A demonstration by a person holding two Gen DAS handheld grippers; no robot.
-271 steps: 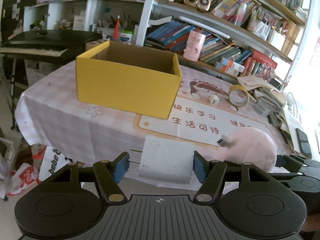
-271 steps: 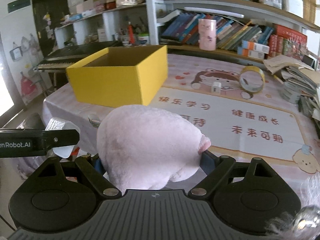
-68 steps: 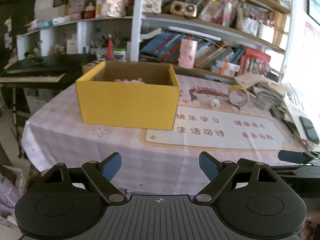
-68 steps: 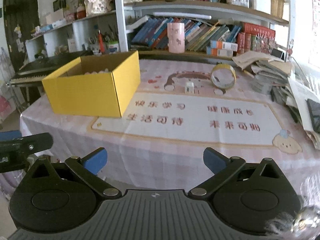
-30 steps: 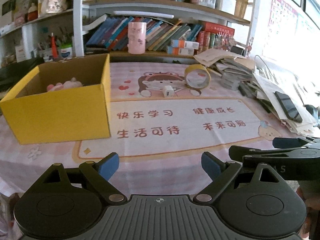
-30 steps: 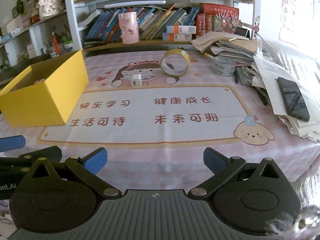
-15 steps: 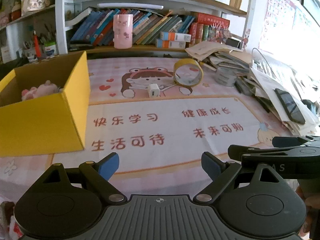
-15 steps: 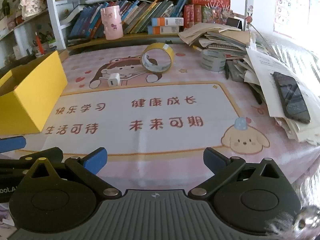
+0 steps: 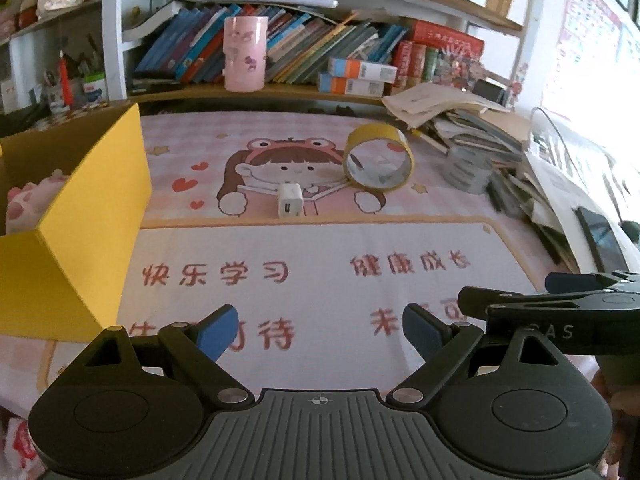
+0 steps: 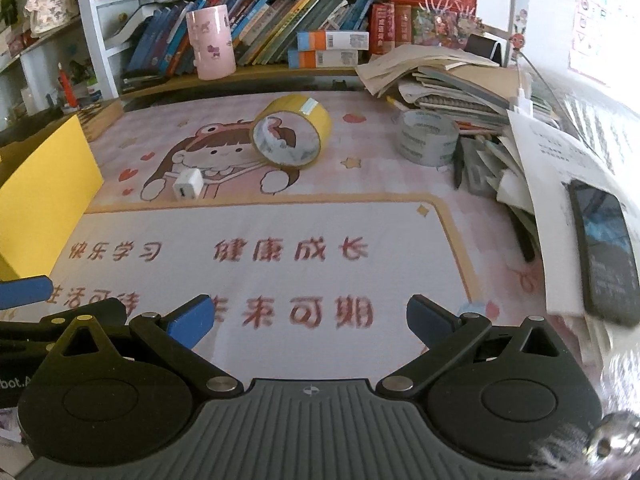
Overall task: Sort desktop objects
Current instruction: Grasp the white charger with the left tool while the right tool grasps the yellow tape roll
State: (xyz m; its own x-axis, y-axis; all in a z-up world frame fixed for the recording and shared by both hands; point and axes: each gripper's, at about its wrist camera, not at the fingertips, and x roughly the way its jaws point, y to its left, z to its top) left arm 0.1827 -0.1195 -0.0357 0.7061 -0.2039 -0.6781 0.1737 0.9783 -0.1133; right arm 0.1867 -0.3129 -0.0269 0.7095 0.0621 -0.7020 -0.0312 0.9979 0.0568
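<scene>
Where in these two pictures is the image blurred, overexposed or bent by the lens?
Left wrist view: window glare whitens the right edge, and the red printed characters on the desk mat smear near the open left gripper. Right wrist view: the black smartphone stretches toward the bright right edge, and the white bookshelf upright curves.

My fingers (image 9: 218,330): blue pads, black arms. Table (image 10: 404,184) cover: pink-white check, cartoon girl in pink frog hat, red characters on white panel with tan border. Box (image 9: 84,216) bright yellow outside, brown inside; pink plush (image 9: 24,204) in it. Tape roll (image 10: 291,136) yellow. Charger (image 9: 289,205) white. Second tape roll (image 10: 426,137) grey-clear. Cup (image 9: 245,58) pink, small printed figures.
</scene>
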